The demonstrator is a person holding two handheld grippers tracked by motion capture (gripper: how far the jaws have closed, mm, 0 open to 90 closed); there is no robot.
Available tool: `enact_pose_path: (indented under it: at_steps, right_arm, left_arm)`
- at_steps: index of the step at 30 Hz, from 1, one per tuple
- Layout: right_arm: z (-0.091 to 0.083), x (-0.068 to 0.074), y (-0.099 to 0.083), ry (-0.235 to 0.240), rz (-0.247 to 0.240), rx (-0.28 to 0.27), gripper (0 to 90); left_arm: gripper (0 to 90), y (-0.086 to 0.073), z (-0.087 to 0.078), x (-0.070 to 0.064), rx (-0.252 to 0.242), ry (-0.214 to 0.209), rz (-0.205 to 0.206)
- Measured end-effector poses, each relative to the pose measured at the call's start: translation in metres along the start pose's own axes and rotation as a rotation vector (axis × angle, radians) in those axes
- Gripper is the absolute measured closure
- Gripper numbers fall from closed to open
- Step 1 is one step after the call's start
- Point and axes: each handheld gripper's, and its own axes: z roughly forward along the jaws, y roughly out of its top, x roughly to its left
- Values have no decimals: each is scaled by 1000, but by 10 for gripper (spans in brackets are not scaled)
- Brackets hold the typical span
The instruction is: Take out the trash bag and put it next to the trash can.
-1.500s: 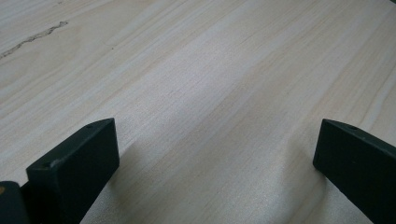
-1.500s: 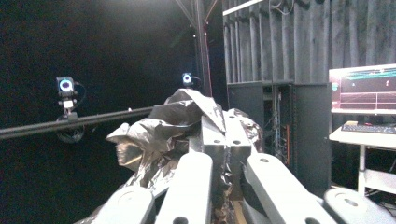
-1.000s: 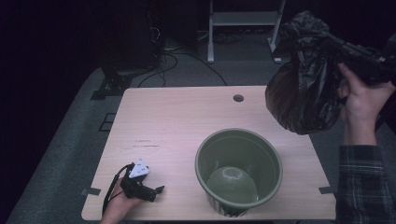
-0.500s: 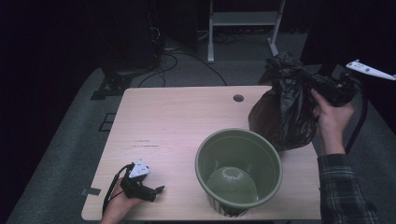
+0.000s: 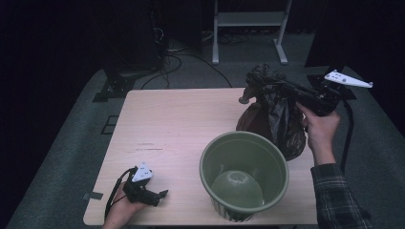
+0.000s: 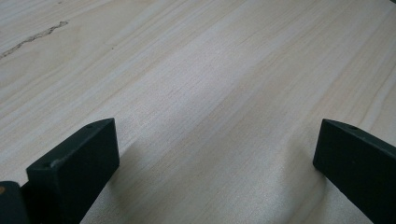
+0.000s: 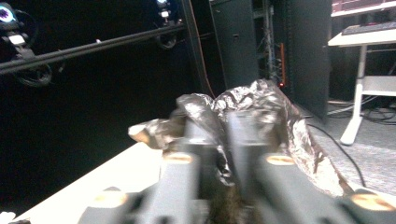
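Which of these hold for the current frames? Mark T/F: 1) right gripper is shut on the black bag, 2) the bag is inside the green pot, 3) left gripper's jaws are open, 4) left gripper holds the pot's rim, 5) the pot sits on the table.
1) True. The right gripper is clamped on the gathered top of the black bag.
2) False. The bag is beside and behind the green pot, outside its rim.
3) True. The left gripper has its jaws wide apart over bare wood.
4) False. It lies near the table's front-left edge, apart from the pot.
5) True. The pot stands upright on the table.
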Motion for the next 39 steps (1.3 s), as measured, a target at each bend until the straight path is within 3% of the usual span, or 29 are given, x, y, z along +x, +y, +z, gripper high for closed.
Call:
enact_pose_path:
  at_steps: [5,10,15,20,26,31,35,39]
  right_arm:
    - [-10,2,-2,-47,-44,11,385]
    - [-28,4,-3,-119,-48,22,120]
    - [-52,5,-9,-111,-39,6,97]
    - [-69,6,-18,-114,-61,51,71]
    - [-93,6,-48,-146,-85,118,22]
    - [-101,9,-65,-146,-97,139,22]
    - [-106,12,-88,-142,-106,218,19]
    - [-109,14,-102,-131,-95,251,19]
  left_arm:
    - [0,0,0,0,0,0,0]
    - [0,0,0,0,0,0,0]
    - [0,0,0,0,1,1,0]
    - [0,0,0,0,1,2,0]
    - [0,0,0,0,1,3,-1]
    - [0,0,0,0,1,3,-1]
    - [0,0,0,0,1,3,-1]
    - [0,0,0,0,2,3,-1]
